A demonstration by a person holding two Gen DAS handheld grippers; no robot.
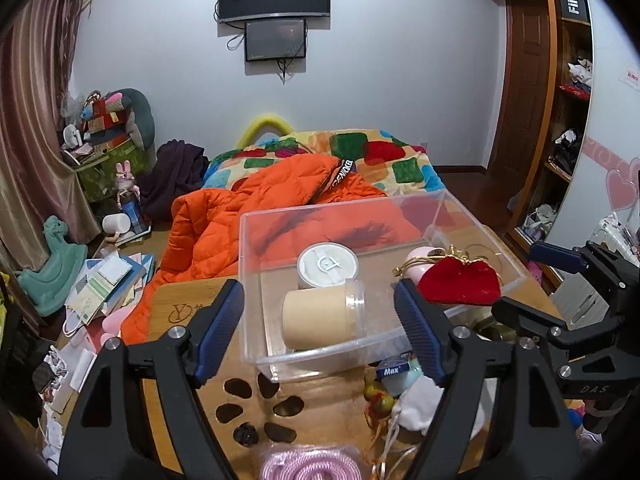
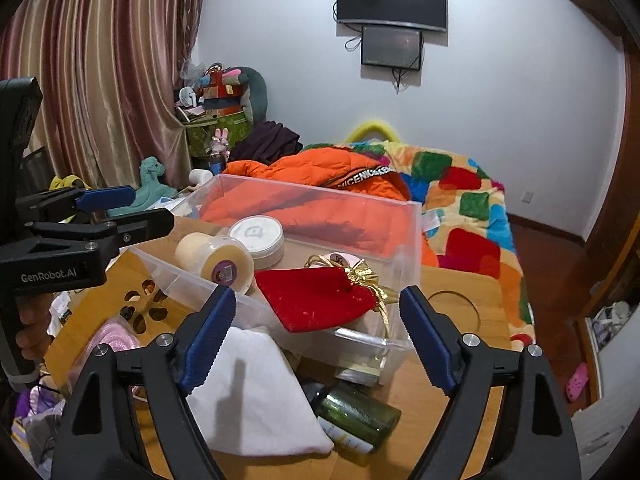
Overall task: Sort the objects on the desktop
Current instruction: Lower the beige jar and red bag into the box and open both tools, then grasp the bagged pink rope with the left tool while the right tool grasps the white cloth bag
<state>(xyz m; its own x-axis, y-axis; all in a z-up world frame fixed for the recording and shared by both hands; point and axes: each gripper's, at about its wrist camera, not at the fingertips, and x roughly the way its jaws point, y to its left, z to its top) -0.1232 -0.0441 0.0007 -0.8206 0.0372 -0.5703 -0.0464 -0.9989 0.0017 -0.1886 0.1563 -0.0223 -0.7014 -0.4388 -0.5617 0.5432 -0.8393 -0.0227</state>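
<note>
**Inspector A:** Left wrist view first. The left gripper [image 1: 319,330] has its fingers spread wide and holds nothing. Between and beyond them sits the clear plastic bin [image 1: 256,280] on the wooden table [image 1: 188,312].

**Inspector B:** Contents?

**Inspector A:** A tan jar [image 1: 320,320] lying on its side near the front wall, a white round tin [image 1: 327,266] upright just behind it, and a red velvet pouch [image 1: 460,280] draped over the bin's right rim. A pink item lies partly hidden behind the pouch. In front of the bin, on the table: a white cloth bag [image 1: 416,408], a small blue "Max" box [image 1: 394,370] and a coil of pink cord [image 1: 312,464]. The right gripper [image 1: 556,280] shows at the right edge, fingers apart.

**Inspector B:** Right wrist view?

**Inspector A:** The right gripper [image 2: 318,338] is also wide open and empty. The pouch [image 2: 316,300], with its gold tie, hangs over the bin's near edge between the fingers. The white bag [image 2: 256,392] lies below, on the table, and a dark green bottle [image 2: 356,416] lies on its side beside it. The left gripper [image 2: 120,210] appears at the left, fingers parted.
</note>
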